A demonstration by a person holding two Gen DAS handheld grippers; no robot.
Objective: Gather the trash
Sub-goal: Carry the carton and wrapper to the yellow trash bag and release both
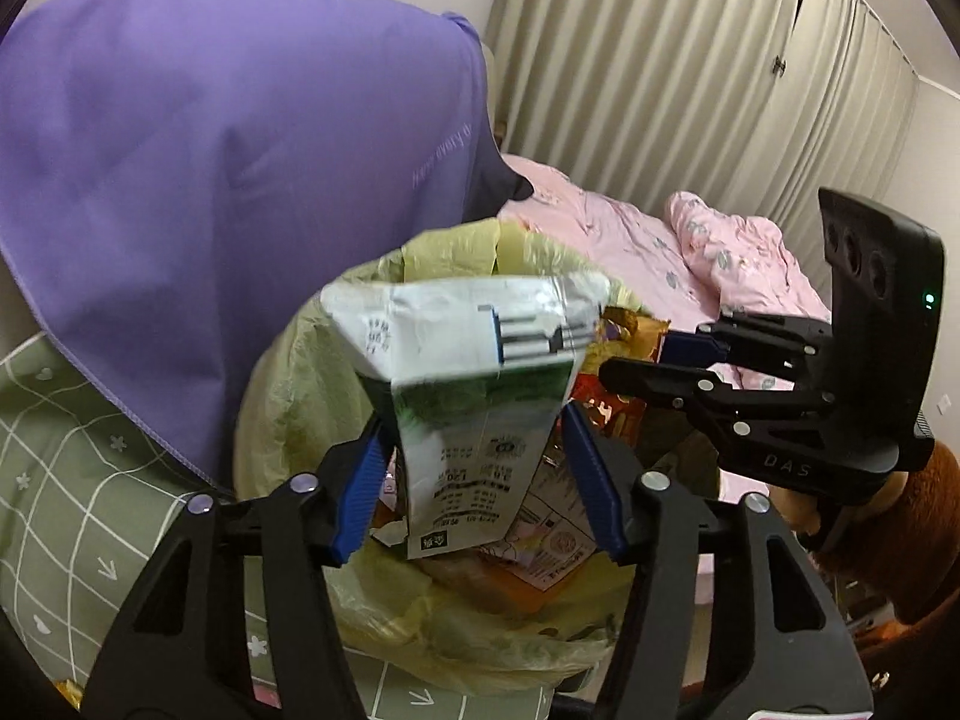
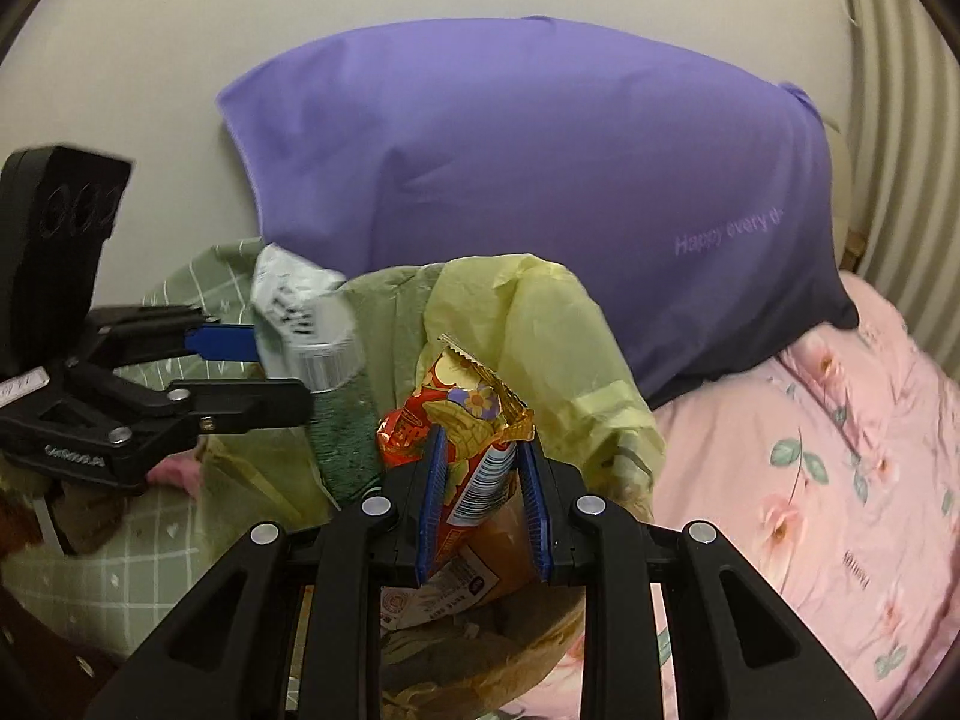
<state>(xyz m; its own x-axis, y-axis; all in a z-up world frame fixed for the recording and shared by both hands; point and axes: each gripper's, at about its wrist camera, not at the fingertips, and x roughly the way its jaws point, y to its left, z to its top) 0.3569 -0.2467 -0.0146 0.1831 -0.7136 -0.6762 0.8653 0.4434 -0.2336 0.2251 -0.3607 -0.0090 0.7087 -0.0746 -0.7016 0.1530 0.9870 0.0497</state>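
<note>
Left gripper [image 1: 480, 480]: at 6 o'clock in the left wrist view, blue pads either side of a green-and-white carton [image 1: 462, 372]. The left pad meets the carton's lower edge; the right pad stands a little off it. I cannot tell whether the carton is gripped or loose.
Carton: crumpled, upright between the left fingers, directly over the bin's mouth; in the right wrist view it shows at 9 o'clock [image 2: 306, 330], blurred.
Right gripper [image 2: 483, 498]: at 6 o'clock in its own view, clenched on a red-and-gold wrapper [image 2: 462, 420], both pads pressing its sides. In the left wrist view it enters from 3 o'clock [image 1: 636, 360], tips over the bin's far rim.
Wrapper: sticks up past the right fingertips, over the bin; barcode end between the pads.
Bin [image 1: 288, 396]: lined with a pale yellow bag, at centre of the left wrist view, already holding packets and printed paper.
Purple pillow [image 1: 210, 180]: at 10 o'clock behind the bin, leaning on the wall.
Pink bedding [image 2: 810, 450]: at 3 to 4 o'clock in the right wrist view, beside the bin.
Green checked cloth [image 1: 72, 468]: at 8 o'clock, under the pillow's corner.
Curtain [image 1: 690, 72]: at 1 o'clock, pleated.
</note>
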